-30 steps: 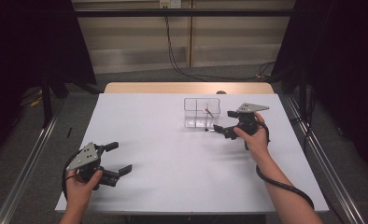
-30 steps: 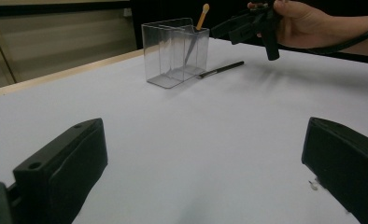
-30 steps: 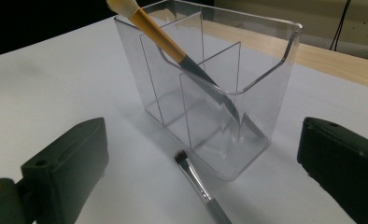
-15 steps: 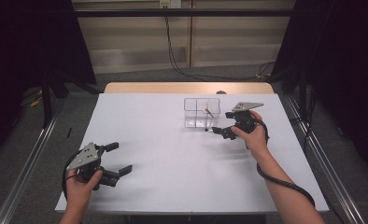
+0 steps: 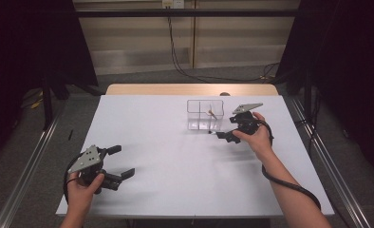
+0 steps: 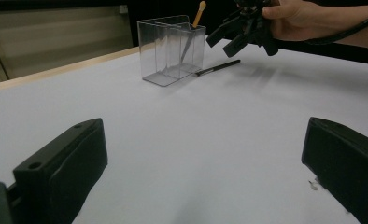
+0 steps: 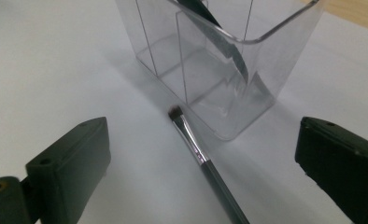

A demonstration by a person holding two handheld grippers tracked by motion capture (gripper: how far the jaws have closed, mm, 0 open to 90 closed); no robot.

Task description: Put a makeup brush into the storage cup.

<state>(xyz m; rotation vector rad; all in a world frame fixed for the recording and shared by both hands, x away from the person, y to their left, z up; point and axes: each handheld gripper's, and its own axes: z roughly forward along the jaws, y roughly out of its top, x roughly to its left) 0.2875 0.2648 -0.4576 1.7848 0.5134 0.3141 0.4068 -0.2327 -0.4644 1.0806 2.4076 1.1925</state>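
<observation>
Brush (image 7: 201, 159) flat, bristles toward clear organizer (image 7: 219, 70) | right tongs (image 7: 201, 158) apart astride | left tongs (image 6: 201, 172) apart

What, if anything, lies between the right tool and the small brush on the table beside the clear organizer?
Nothing visible. The right tool is open with the small brush lying on bare table between its jaws. The clear organizer stands just beyond the bristle end, close to it, not across the approach.
</observation>
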